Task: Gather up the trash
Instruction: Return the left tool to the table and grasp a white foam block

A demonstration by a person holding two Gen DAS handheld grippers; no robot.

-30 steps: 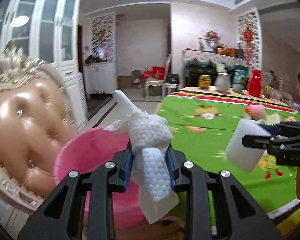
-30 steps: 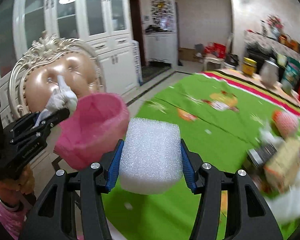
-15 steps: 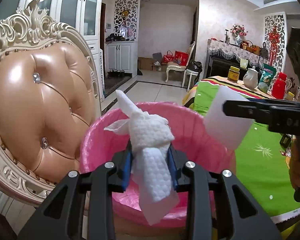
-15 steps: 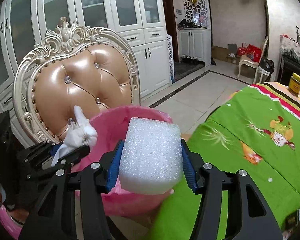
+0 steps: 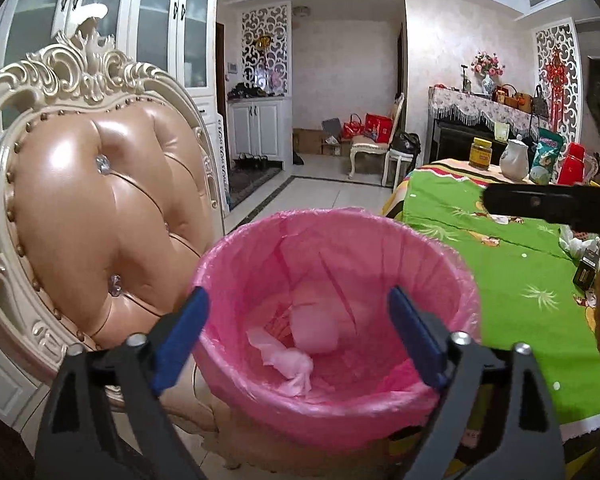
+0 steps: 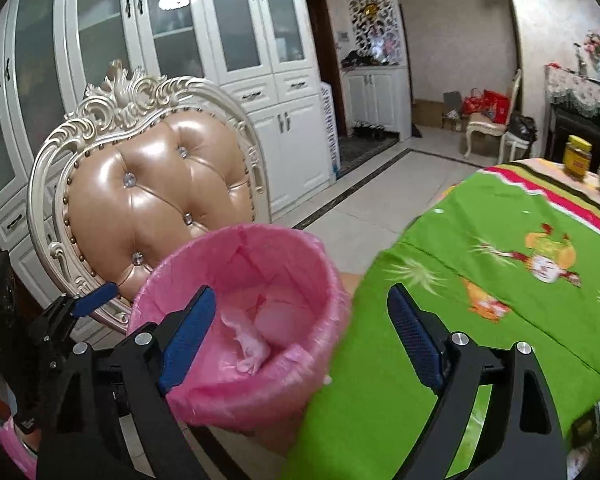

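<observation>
Both sets of jaws have just sprung wide, nothing between them: left gripper (image 5: 296,332) hangs over the pink-lined bin (image 5: 456,264), right gripper (image 6: 300,336) alongside. Crumpled tissue (image 5: 288,364) and foam block (image 5: 316,330) lie inside, below the jaws.
</observation>
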